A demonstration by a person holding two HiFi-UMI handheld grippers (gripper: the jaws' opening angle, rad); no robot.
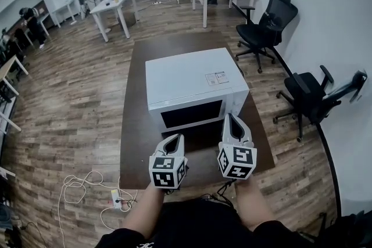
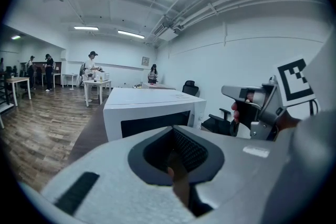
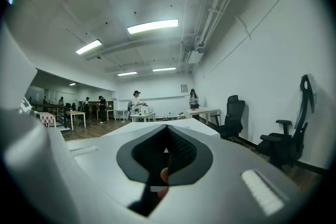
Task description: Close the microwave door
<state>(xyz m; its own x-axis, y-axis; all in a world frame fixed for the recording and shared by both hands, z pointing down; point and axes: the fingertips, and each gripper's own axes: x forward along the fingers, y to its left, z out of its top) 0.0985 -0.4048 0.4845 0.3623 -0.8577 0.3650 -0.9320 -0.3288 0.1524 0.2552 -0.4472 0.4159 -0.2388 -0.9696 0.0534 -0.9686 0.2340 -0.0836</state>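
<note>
Two grippers: both sit low in the head view, each with its marker cube toward the person, and both point at the microwave (image 1: 195, 81).
Cables: white loops (image 1: 81, 186) lie on the wood floor, well off to the left of the left gripper and nearer the person.
Left gripper: the left gripper (image 1: 176, 137) is over the dark table (image 1: 136, 142), short of the microwave's front and apart from it. In its own view its jaws (image 2: 173, 128) are together with nothing between them.
Microwave from the left gripper: the white box (image 2: 152, 107) stands straight ahead of the tips, its dark window facing them.
Door: the door (image 1: 192, 114) lies flat against the front of the microwave, shut, ahead of the left gripper and just left of the right gripper's tips.
Sticker: a small label (image 1: 216, 78) sits on the microwave's top, beyond the right gripper.
Right gripper: the right gripper (image 1: 232, 119) reaches the microwave's lower right front corner. Whether it touches there I cannot tell. In its own view its jaws (image 3: 167, 127) are closed together and hold nothing, with the microwave's white top (image 3: 202, 126) just past them.
Office chairs: two black chairs (image 1: 264, 26) (image 1: 308, 96) stand by the wall, well to the right of the right gripper.
</note>
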